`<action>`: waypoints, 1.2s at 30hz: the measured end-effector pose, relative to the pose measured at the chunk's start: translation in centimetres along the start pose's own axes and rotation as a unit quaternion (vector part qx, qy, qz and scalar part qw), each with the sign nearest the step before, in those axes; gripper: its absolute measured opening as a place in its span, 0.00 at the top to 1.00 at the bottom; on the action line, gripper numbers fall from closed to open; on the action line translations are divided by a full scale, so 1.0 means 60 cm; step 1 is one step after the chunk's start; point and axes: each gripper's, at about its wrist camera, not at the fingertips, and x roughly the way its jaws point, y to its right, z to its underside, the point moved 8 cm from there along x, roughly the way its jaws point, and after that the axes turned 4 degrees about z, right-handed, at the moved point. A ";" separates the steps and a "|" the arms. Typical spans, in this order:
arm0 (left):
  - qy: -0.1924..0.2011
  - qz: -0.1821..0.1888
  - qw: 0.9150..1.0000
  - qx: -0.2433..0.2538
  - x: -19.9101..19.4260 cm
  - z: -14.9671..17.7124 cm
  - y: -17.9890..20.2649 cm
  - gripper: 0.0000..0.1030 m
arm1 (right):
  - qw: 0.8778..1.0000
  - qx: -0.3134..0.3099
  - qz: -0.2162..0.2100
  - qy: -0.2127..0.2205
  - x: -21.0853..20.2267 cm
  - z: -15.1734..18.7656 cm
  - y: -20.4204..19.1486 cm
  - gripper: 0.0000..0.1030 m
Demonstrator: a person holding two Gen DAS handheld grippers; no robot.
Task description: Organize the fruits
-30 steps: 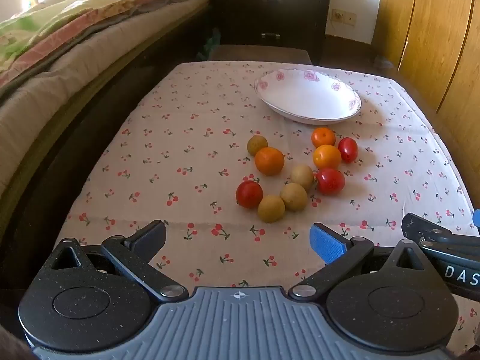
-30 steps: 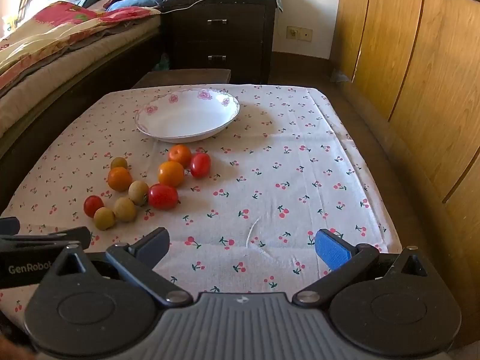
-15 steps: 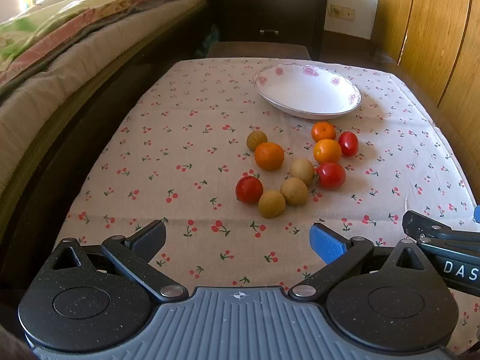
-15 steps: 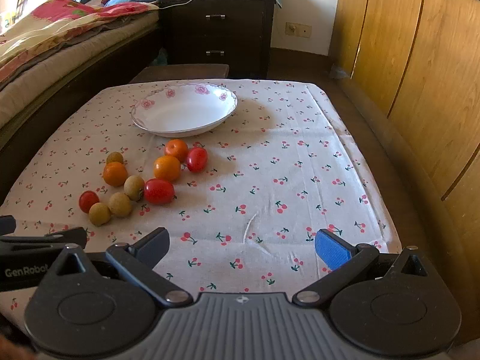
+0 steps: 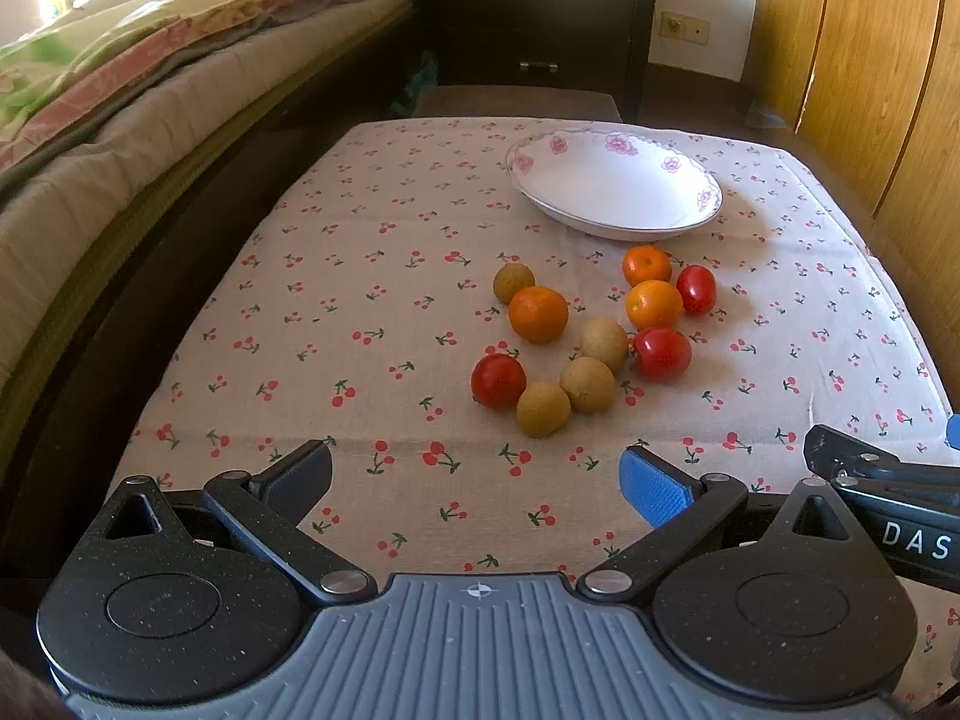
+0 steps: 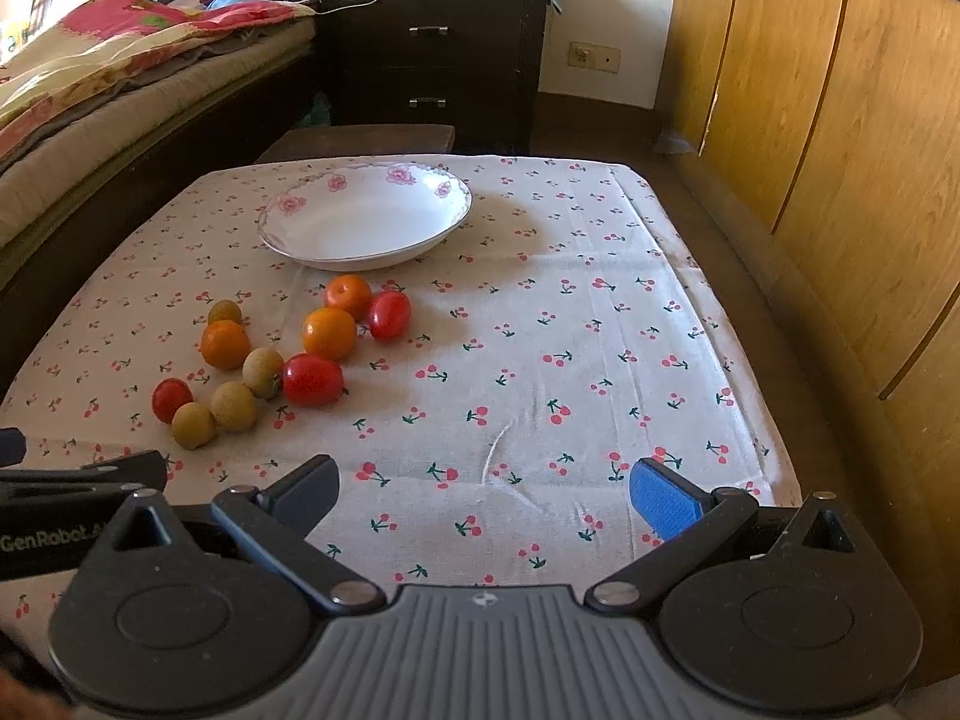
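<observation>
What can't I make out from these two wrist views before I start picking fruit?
- Right gripper in the left wrist view: cut off by the right edge, so its opening cannot be judged there.
- Left gripper in the right wrist view: cut off by the left edge.
- Table's near edge: hidden behind the gripper bodies in both views.
- Brownish round fruits: kind too small to tell.
- Bowl underside: hidden.

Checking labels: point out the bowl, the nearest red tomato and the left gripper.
bowl (image 5: pixel 612 189), left wrist view, white inside surface.
nearest red tomato (image 5: pixel 498 380), left wrist view, its middle.
left gripper (image 5: pixel 474 477), left wrist view, midway between fingertips.
</observation>
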 end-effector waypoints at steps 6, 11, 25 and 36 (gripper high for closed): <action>0.001 -0.005 1.000 0.006 0.001 0.001 0.002 0.00 | 1.000 0.000 -0.003 -0.001 0.000 0.001 -0.001 0.00; 0.001 -0.006 1.000 0.007 0.001 0.002 0.002 0.00 | 1.000 0.002 -0.005 -0.003 0.000 0.001 -0.002 0.00; 0.002 -0.006 1.000 0.007 0.001 0.003 0.002 0.01 | 1.000 0.005 -0.008 -0.007 0.001 0.003 -0.002 0.00; -0.003 -0.007 1.000 0.001 0.002 0.007 -0.010 0.02 | 1.000 -0.001 -0.016 -0.013 0.005 0.003 -0.016 0.00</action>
